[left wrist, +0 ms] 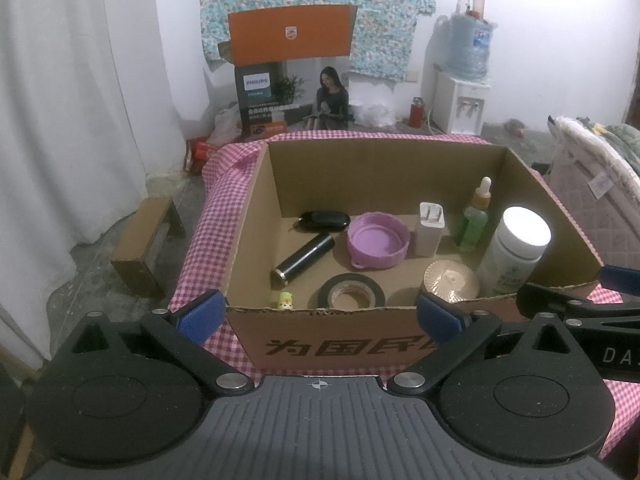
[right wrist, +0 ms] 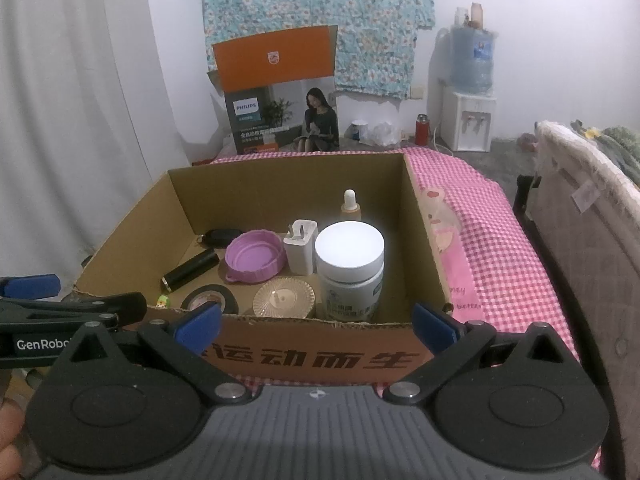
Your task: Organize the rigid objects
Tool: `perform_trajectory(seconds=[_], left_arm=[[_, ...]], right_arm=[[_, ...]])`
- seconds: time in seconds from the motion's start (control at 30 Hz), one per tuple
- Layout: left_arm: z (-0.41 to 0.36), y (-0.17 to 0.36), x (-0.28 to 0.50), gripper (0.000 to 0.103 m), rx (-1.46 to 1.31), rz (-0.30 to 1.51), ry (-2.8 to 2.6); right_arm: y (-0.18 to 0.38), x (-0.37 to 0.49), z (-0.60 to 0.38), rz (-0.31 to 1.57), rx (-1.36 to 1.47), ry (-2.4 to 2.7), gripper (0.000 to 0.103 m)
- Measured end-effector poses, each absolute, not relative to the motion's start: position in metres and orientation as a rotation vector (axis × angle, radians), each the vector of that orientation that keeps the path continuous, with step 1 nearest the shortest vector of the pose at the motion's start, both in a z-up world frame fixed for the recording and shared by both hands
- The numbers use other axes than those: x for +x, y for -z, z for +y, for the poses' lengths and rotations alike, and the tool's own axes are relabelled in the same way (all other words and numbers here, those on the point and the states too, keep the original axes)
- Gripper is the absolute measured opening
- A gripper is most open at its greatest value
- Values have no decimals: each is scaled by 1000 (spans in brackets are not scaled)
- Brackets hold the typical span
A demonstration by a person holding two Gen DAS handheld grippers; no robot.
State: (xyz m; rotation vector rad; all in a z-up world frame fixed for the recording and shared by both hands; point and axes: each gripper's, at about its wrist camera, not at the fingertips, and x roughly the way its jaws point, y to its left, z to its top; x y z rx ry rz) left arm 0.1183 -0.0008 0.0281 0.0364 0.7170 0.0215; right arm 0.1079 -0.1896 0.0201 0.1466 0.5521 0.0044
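An open cardboard box (left wrist: 256, 216) (right wrist: 420, 216) stands on a pink checked cloth. Inside lie a black case (left wrist: 324, 221), a black cylinder (left wrist: 304, 259) (right wrist: 189, 269), a purple lid (left wrist: 378, 242) (right wrist: 254, 256), a tape roll (left wrist: 352, 291) (right wrist: 210, 299), a white charger (left wrist: 430, 228) (right wrist: 301, 246), a green dropper bottle (left wrist: 476, 216), a white-capped jar (left wrist: 516, 252) (right wrist: 349, 268), a ribbed gold lid (left wrist: 452, 280) (right wrist: 285, 298) and a small green toy (left wrist: 285, 300). My left gripper (left wrist: 320, 318) and right gripper (right wrist: 316, 322) are open and empty at the box's near wall.
The pink checked cloth (right wrist: 500, 248) covers the table. A Philips box (left wrist: 292, 76) stands behind on the floor. A water dispenser (left wrist: 464, 92) and red flask (left wrist: 416, 112) are at the back right. A quilted cushion (right wrist: 592, 240) is at the right. A small wooden stool (left wrist: 144, 244) is at the left.
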Motion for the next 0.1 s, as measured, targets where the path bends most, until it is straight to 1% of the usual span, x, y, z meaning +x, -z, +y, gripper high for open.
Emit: perform_trajectory(seconds=[0.1], left_arm=[[-1, -28, 118, 102, 35, 719, -20]], right_arm=[[-20, 108, -190, 553, 147, -4, 103]])
